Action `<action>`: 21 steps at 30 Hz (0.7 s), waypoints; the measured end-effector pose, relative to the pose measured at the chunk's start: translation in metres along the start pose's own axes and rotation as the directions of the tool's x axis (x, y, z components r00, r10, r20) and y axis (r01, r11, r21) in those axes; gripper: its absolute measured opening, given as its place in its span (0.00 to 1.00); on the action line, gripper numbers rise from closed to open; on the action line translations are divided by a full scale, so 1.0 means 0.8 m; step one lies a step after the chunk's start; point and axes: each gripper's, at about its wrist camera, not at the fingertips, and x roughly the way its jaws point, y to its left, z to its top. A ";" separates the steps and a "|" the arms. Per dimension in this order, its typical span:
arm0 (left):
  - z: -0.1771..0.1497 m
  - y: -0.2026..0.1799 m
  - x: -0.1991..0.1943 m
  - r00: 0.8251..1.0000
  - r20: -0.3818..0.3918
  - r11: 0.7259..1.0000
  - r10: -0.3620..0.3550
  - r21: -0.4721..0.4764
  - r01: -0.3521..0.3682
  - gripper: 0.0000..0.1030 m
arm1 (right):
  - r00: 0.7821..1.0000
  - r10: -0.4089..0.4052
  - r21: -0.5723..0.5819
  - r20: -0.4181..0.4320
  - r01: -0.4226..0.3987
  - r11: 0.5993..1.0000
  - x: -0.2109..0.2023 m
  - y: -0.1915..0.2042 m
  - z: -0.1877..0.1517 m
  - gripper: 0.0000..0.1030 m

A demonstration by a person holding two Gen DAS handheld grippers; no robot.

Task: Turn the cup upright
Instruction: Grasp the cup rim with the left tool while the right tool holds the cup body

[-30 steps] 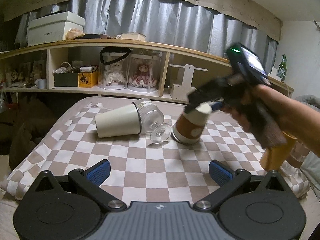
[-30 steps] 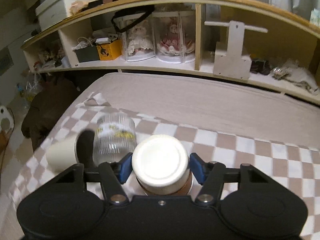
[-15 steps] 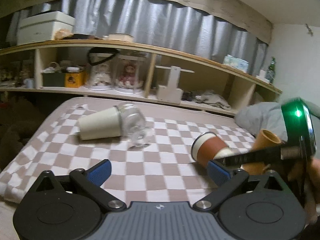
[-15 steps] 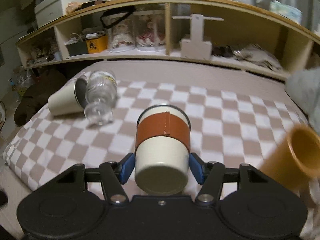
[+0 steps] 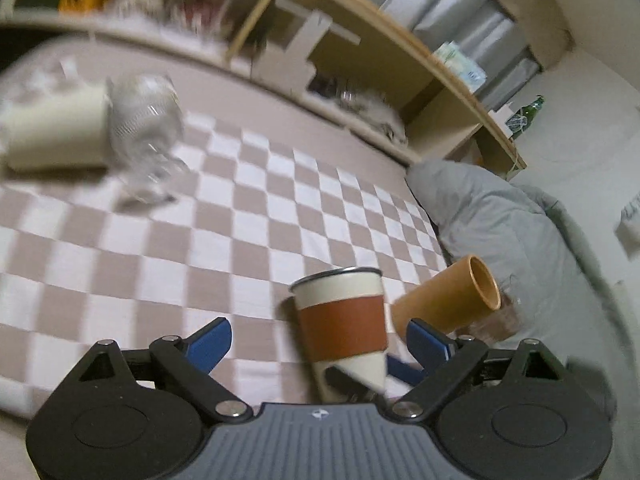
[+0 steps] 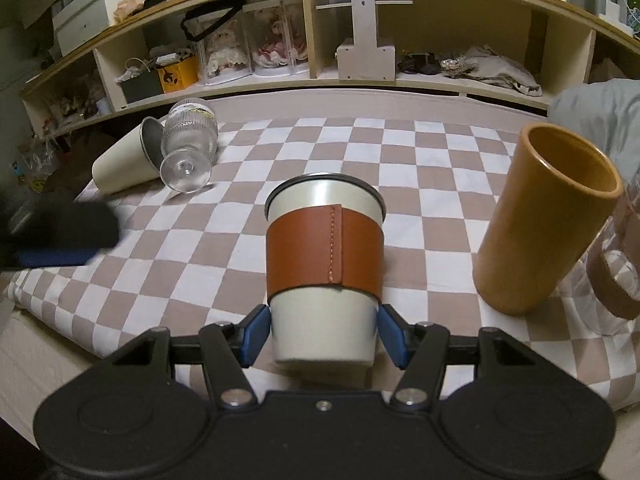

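A cream cup with a brown leather sleeve [image 6: 325, 252] stands mouth up, close to upright, on the checkered cloth. My right gripper [image 6: 324, 334] is shut on its lower part, blue pads on both sides. The cup also shows in the left wrist view [image 5: 344, 322], between the wide-apart blue fingertips of my open, empty left gripper [image 5: 320, 344]. The right gripper's fingers [image 5: 400, 368] show behind the cup there.
A cream cup [image 6: 124, 164] and a clear ribbed glass [image 6: 188, 148] lie on their sides at the far left. A tan tube cup [image 6: 544, 220] leans at the right beside a grey pillow [image 5: 500, 216]. Shelves [image 6: 320, 40] run behind the bed.
My right gripper has turned the sleeved cup from tilted, base toward me, to mouth up and set it lower by the tan cup. My left gripper has swung right toward it.
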 end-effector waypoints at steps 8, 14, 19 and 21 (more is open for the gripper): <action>0.034 -0.010 0.093 0.990 -0.141 0.994 0.009 -0.104 -0.024 0.91 | 0.999 0.035 0.004 0.008 -0.035 0.999 -0.003 -0.012 -0.004 0.59; 0.036 -0.021 0.126 0.988 -0.135 0.994 0.069 -0.076 -0.080 0.85 | 0.998 0.060 0.016 0.010 -0.060 0.998 -0.003 -0.018 -0.004 0.59; 0.036 -0.026 0.129 0.989 -0.135 0.995 0.064 -0.071 -0.074 0.80 | 0.998 0.065 -0.002 0.016 -0.065 0.998 -0.003 -0.018 -0.006 0.59; 0.035 -0.033 0.123 0.991 -0.119 0.997 0.064 -0.034 -0.069 0.79 | 0.997 0.071 0.000 0.017 -0.071 0.997 -0.003 -0.019 -0.006 0.58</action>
